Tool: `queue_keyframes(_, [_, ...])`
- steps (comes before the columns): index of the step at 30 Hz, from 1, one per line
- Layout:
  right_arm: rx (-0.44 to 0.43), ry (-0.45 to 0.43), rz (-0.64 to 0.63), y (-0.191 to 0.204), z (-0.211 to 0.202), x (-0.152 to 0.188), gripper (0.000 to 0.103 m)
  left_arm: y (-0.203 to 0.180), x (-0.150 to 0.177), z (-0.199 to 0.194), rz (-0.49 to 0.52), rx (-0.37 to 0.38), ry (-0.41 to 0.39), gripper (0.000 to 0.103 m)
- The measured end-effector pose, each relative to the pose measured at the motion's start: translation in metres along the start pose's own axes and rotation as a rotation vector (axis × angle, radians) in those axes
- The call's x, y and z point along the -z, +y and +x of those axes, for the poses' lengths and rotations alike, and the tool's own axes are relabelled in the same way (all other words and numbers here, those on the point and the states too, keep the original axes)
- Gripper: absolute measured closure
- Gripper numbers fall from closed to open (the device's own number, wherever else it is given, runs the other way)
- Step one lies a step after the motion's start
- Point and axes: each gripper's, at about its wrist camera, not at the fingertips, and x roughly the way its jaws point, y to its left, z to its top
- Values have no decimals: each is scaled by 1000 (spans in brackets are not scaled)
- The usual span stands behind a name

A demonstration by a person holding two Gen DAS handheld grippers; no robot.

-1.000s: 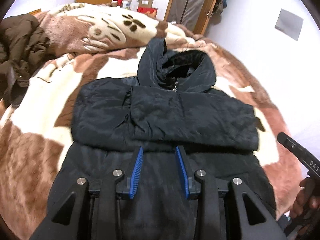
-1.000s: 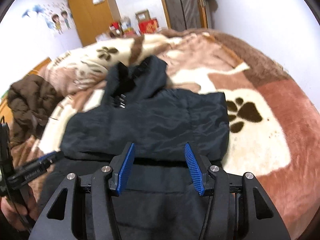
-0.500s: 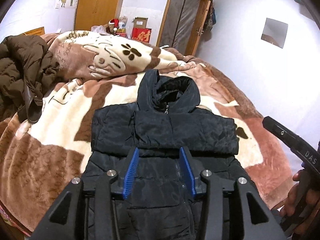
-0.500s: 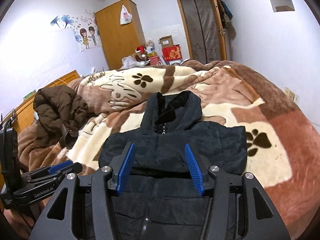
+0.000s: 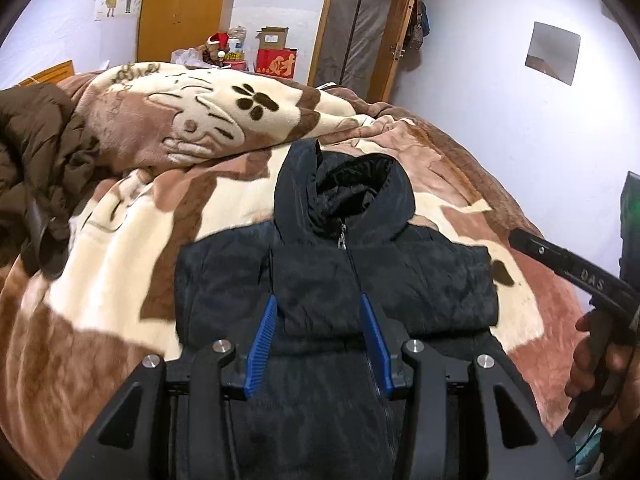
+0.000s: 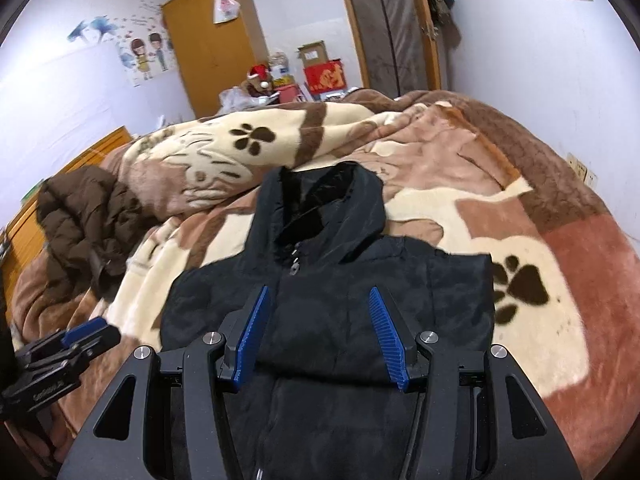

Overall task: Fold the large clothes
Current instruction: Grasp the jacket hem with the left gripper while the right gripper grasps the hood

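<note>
A black hooded padded jacket (image 5: 424, 280) lies face up on the bed, zipped, with both sleeves folded across its chest and the hood pointing away from me. My left gripper (image 5: 318, 304) hovers above the jacket's lower half, open, with nothing between its blue pads. My right gripper (image 6: 319, 292) hangs over the same area, also open and holding nothing. In the left wrist view, a black finger (image 5: 560, 264) of the right gripper reaches in from the right edge, with a hand (image 5: 600, 364) on its grip. The left gripper's fingertips (image 6: 86, 330) show low on the left in the right wrist view.
A brown and cream paw-print blanket (image 5: 120, 240) covers the bed. A crumpled brown padded coat (image 6: 80, 216) lies on the bed's left side. Behind the bed are a wooden wardrobe (image 6: 212, 44), boxes (image 5: 276, 60) and a door (image 5: 360, 28). A white wall runs along the right.
Both grippers have risen and drawn back from the jacket, so more of the bed and room shows. The left gripper's jaws stand a little wider than a second ago.
</note>
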Motion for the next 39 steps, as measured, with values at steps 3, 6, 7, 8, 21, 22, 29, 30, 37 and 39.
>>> queue_keyframes(3, [56,-14,-16,-9,28,-25,50,4,-25,29,9,-17,6,58])
queue_keyframes(6, [60,1,-39,-16,60,-48,50,7,-55,62,20,-20,11,58])
queue_keyframes(7, [53,10,-43,-20,71,-54,50,8,-64,74,20,-18,13,58])
queue_keyframes(8, [41,28,-40,-25,85,-60,50,10,-72,85,18,-11,17,58])
queue_keyframes(21, [-62,214,94,-81,243,-101,50,29,-147,262,-64,-9,177,58])
queue_keyframes(22, [-62,220,97,-82,251,-103,50,31,-149,275,-80,-15,194,58])
queue_keyframes(29, [-62,295,79,-85,295,-110,73,30,-153,321,-106,17,202,88])
queue_keyframes(30, [-60,301,79,-84,294,-110,92,29,-151,323,-106,10,205,94])
queue_keyframes(37, [-119,149,31,-63,221,-115,96,43,-146,263,-149,32,74,103])
queue_keyframes(39, [-142,114,32,-58,194,-110,97,47,-141,233,-155,46,30,103])
